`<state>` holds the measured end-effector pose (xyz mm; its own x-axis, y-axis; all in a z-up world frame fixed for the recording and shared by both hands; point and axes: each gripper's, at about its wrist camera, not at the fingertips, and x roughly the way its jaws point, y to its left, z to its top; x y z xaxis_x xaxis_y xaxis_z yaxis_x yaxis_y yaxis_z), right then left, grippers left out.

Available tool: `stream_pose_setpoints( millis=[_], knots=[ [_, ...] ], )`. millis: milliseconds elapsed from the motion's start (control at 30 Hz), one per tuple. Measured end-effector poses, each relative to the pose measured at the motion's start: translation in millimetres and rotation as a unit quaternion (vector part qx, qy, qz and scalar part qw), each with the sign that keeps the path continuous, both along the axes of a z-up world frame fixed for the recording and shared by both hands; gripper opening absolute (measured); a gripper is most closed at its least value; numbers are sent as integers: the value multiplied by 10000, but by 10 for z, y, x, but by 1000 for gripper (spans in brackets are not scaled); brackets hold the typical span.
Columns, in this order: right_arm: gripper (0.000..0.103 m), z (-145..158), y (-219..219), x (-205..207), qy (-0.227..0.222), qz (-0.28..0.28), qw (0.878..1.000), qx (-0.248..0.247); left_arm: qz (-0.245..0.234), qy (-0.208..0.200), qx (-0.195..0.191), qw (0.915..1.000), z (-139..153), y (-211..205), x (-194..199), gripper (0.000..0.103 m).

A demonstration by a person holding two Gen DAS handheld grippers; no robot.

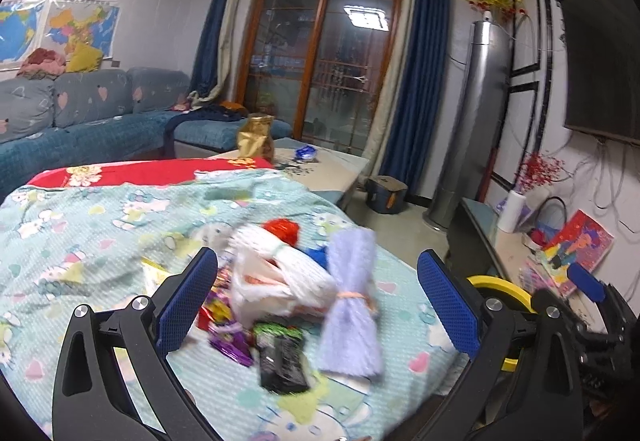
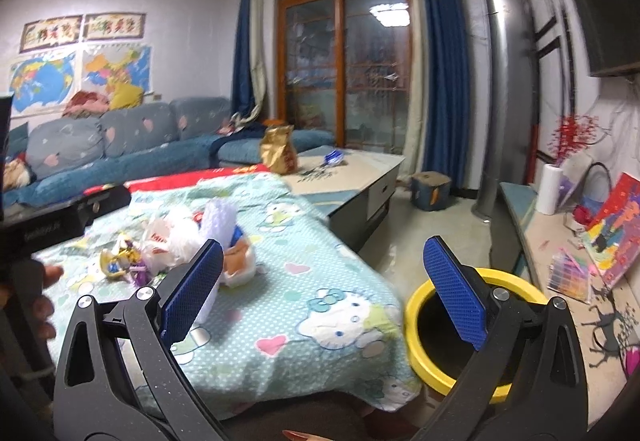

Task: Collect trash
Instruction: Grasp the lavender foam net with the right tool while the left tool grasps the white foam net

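Trash pile point(image 1: 276, 301) dead ahead between wide-open left gripper point(image 1: 318, 305) fingers, mid-blanket; right gripper point(image 2: 324, 293) also wide, empty, nearer yellow-rimmed bin point(image 2: 448, 373).

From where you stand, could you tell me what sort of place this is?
Most likely a home living room: a blue cushioned sofa, a dark wall-mounted television and a wood-framed glass sliding door.

One yellow bin point(image 2: 416, 325), one gold bag point(image 1: 256, 139), two wall maps point(image 2: 44, 83).
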<state>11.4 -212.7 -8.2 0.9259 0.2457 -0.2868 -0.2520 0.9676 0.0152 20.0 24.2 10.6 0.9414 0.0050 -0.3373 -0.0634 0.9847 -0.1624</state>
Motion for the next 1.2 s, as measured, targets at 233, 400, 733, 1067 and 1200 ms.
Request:
stream_pose_setpoints(
  millis=[233, 400, 733, 1067, 1200],
  knots=[
    [92, -2, 411, 255, 388, 573, 9975, -140, 282, -61, -40, 9996, 81, 365, 189, 97],
    [92, -84, 655, 389, 678, 861, 9937, -249, 364, 181, -119, 9991, 130, 616, 403, 97],
    [92, -361, 931, 606, 1367, 1107, 9840, -271, -108, 1476, -677, 9867, -226, 881, 1346, 97],
    [70, -606, 1061, 829, 2101, 1234, 9699, -35, -413, 2109, -1547, 9643, -602, 1111, 1862, 96],
    [55, -705, 1076, 878, 2415, 1353, 9608, 132, -444, 2246, -1988, 9529, -697, 1162, 1931, 92]
  ],
)
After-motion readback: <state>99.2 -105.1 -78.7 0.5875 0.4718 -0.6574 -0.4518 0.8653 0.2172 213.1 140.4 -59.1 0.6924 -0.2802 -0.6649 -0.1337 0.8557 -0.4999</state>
